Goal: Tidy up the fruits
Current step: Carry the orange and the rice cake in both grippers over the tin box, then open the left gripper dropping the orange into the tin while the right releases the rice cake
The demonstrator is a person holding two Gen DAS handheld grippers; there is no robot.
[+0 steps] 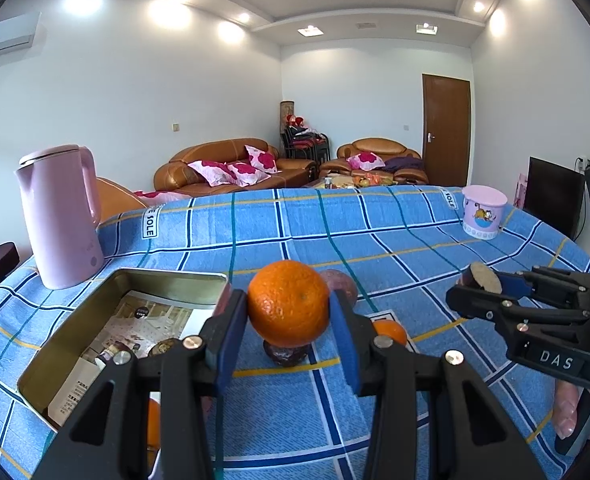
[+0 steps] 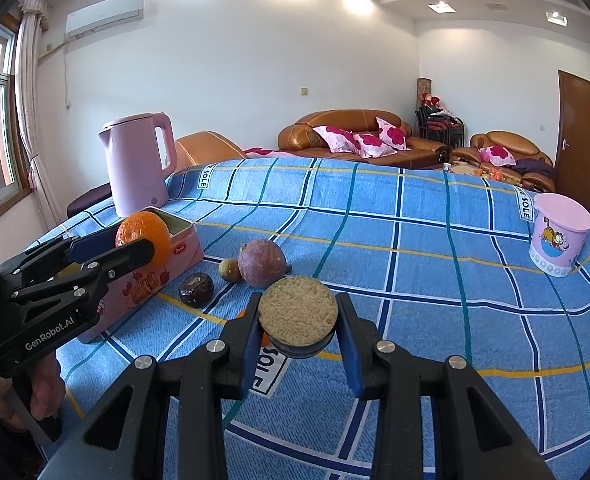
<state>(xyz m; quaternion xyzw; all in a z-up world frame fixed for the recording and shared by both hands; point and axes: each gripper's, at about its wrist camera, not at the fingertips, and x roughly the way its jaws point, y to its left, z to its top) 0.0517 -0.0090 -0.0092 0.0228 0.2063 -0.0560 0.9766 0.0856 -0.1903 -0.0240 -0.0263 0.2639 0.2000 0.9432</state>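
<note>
Fruit sorting, blue checked tablecloth (image 2: 415, 240), pink rectangular tin (image 2: 167, 268) near its left edge.
Left gripper (image 1: 289, 312) pinches round orange (image 1: 289, 308) beside tin; right gripper (image 2: 298, 316) pinches halved dark fruit (image 2: 298, 312). Risk: orange rolling free.

Two low, close wrist views facing the sofas (image 1: 231, 168), sharing the blue-checked table (image 2: 415, 240), perhaps angled slightly down

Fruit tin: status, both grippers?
Left gripper shut on orange, beside open tin. Right gripper shut on halved fruit. Passion fruits loose on cloth, nothing blocking.
</note>
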